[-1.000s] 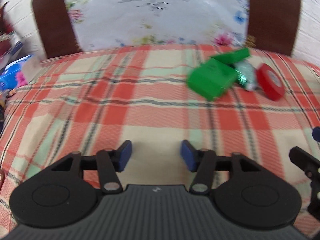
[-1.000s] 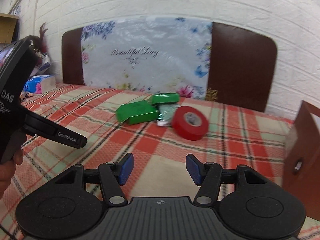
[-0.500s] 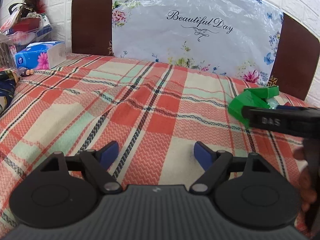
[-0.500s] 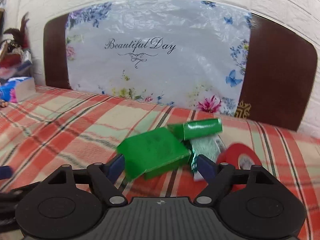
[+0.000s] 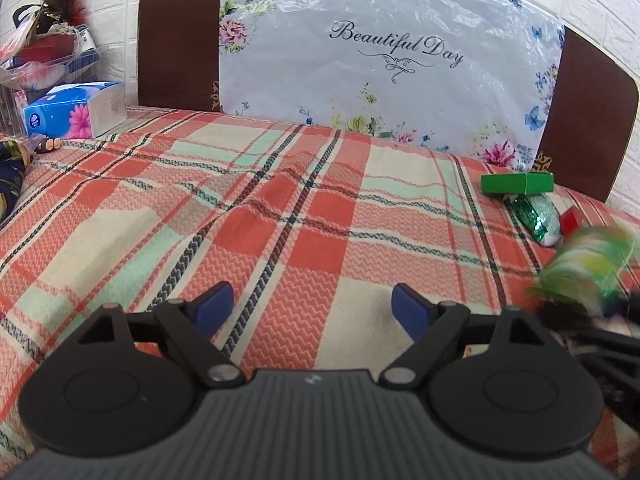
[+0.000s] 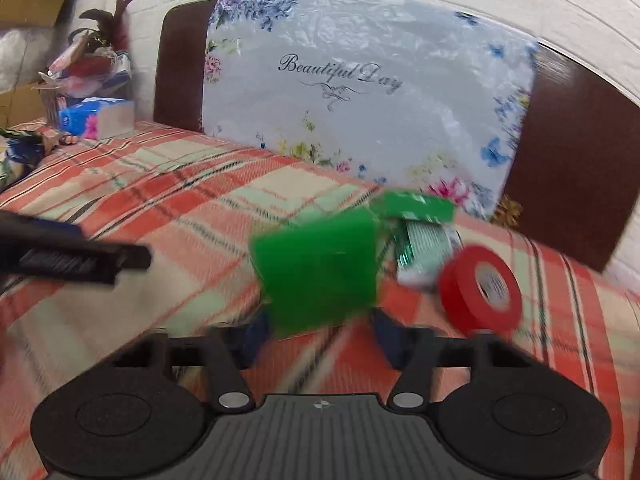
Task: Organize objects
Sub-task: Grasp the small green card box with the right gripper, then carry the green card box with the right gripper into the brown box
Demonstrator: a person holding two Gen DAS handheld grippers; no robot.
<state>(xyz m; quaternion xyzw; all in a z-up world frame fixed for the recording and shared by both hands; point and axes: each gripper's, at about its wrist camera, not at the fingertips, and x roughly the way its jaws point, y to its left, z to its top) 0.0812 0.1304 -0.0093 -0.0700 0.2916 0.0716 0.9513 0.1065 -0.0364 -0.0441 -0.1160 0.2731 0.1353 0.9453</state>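
My right gripper [image 6: 318, 334] is shut on a green box [image 6: 320, 272] and holds it lifted off the plaid cloth; the view is blurred by motion. The box shows as a green blur at the right edge of the left wrist view [image 5: 584, 268]. Behind it lie a second, smaller green box [image 6: 418, 206], a green foil packet [image 6: 420, 256] and a red tape roll [image 6: 482, 292]. My left gripper [image 5: 310, 308] is open and empty, low over the cloth to the left of these things. The small box [image 5: 518, 183] and packet [image 5: 538, 216] lie at its far right.
A plaid cloth [image 5: 280, 208] covers the surface. A "Beautiful Day" plastic-covered headboard [image 5: 392, 56] stands at the back. A blue tissue box [image 5: 76, 110] and clutter with a plant [image 5: 44, 48] sit at the far left.
My right gripper closed on the larger green box and lifted it. The left gripper has stayed open and shifted its view a little to the right.
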